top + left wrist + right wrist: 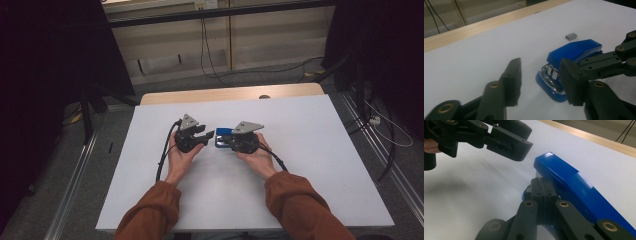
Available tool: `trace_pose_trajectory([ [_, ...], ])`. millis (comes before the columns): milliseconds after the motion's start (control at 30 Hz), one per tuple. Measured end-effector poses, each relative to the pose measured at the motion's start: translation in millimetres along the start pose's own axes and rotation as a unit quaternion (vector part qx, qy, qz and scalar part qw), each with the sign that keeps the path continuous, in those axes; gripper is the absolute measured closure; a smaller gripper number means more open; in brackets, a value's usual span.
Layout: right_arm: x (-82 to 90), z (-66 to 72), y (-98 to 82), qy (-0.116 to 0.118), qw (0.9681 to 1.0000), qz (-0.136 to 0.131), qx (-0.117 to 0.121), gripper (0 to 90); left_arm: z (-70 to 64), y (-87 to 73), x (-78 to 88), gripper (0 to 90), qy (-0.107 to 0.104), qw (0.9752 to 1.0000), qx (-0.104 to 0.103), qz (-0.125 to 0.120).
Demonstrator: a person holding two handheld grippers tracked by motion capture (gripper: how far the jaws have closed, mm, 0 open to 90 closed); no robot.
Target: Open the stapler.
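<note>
The white table (300, 165) carries the work near its middle. There sits a blue stapler (223, 137), its glossy lid raised at the front so the silver staple channel shows above a blue base with a metal plate. It lies between the two grippers, just left of the right one.

The right gripper (542, 185) comes in from the right with its jaws pressed together, their tips tucked into the gap under the raised lid, against the stapler's inner part; whether they pinch anything there cannot be told. The left gripper (541, 82) waits just to the left of the stapler's front, jaws apart with nothing between them.

The step in hand looks like opening or loading the stapler: one gripper props or steadies it while the other readies itself. Next, the left gripper probably needs to fetch the small grey block of staples (571, 36), lying on the table just beyond the stapler.
</note>
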State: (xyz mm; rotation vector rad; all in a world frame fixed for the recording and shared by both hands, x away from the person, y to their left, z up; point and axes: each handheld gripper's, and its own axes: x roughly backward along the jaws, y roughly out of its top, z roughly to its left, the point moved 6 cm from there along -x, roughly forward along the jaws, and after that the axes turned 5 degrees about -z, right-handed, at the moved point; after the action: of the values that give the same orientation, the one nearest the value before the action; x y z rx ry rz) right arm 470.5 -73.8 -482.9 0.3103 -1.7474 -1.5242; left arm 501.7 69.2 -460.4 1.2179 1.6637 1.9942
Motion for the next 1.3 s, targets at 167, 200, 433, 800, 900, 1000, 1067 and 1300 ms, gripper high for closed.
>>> trace_pose_trajectory([
  [167, -5.9, -0.7, -3.6, 0.005, 0.9998, 0.018, 0.001, 90.0, -0.5, -3.9, -2.5, 79.6, -0.005, 0.9999, -0.012, 0.011],
  [200, -6.7, -0.8, -4.5, 0.005, 0.9997, 0.022, 0.002, 90.0, -1.6, -5.1, -3.2, 83.2, -0.008, 0.9997, -0.017, 0.016],
  [433, -10.2, -2.1, -4.9, 0.003, 0.9993, 0.037, 0.006, 90.0, -7.0, -10.3, -10.0, 90.0, -0.018, 0.9987, -0.027, 0.039],
  [800, -11.1, -4.6, -6.1, -0.004, 0.9986, 0.052, -0.001, 90.0, -10.0, -15.2, -21.0, 90.0, -0.024, 0.9978, -0.031, 0.053],
  [900, -11.0, -4.6, -6.4, -0.004, 0.9987, 0.051, -0.002, 90.0, -8.3, -13.0, -23.6, 90.0, -0.02, 0.9979, -0.034, 0.05],
  [1000, -11.3, -3.2, -5.9, -0.009, 0.9985, 0.054, 0.01, 90.0, -7.1, -11.0, -25.7, 90.0, -0.02, 0.9979, -0.036, 0.051],
  [1067, -11.8, -2.9, -5.9, -0.009, 0.9985, 0.053, 0.009, 90.0, -6.9, -11.5, -25.3, 90.0, -0.022, 0.9979, -0.035, 0.051],
  [1300, -13.9, -1.4, -5.6, -0.011, 0.9987, 0.049, 0.011, 90.0, -7.6, -9.8, -24.6, 90.0, -0.023, 0.9982, -0.031, 0.047],
])
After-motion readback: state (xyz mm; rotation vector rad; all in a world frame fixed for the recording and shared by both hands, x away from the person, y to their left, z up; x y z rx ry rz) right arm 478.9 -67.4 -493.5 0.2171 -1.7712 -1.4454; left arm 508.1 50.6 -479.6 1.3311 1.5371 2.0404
